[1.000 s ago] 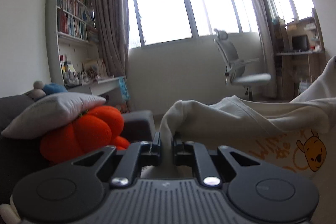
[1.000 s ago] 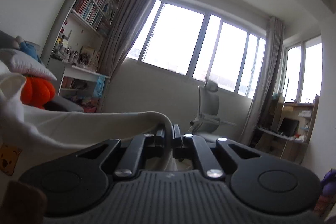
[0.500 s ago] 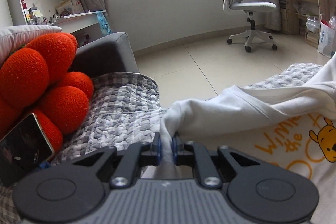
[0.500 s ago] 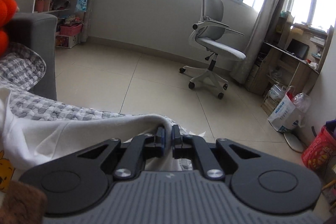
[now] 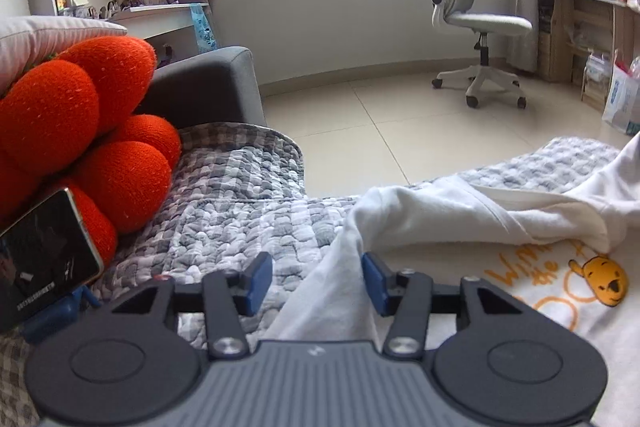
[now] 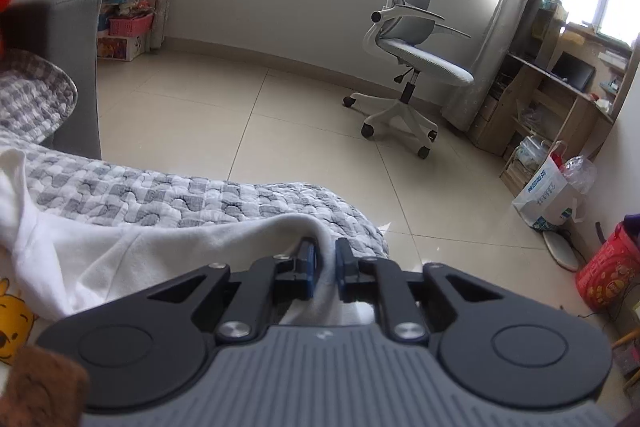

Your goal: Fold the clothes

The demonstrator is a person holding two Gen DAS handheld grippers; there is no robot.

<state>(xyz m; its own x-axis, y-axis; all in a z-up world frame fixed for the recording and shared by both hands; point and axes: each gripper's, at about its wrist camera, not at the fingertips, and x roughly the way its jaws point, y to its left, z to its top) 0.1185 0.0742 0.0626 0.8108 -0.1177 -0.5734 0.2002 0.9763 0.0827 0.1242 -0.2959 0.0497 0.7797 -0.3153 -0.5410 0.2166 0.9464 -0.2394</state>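
Note:
A white T-shirt (image 5: pixel 460 211) with a yellow bear print (image 5: pixel 604 281) lies on a grey checked quilt (image 5: pixel 240 195). My left gripper (image 5: pixel 316 281) is open, with a fold of the shirt lying loose between its blue pads. In the right wrist view the same shirt (image 6: pixel 160 247) lies on the quilt (image 6: pixel 160 191). My right gripper (image 6: pixel 325 267) has its jaws slightly apart around the shirt's edge, which still runs between the pads.
An orange plush cushion (image 5: pixel 80 131) and a phone (image 5: pixel 44 251) sit at the left, by a grey sofa arm (image 5: pixel 208 83). An office chair (image 6: pixel 408 55) stands on the tiled floor. Bags (image 6: pixel 552 195) and a wooden desk (image 6: pixel 560 95) are at the right.
Both grippers came down from held-up height to the quilt with the shirt. The left jaws have opened wide and let go; the right jaws have eased slightly apart.

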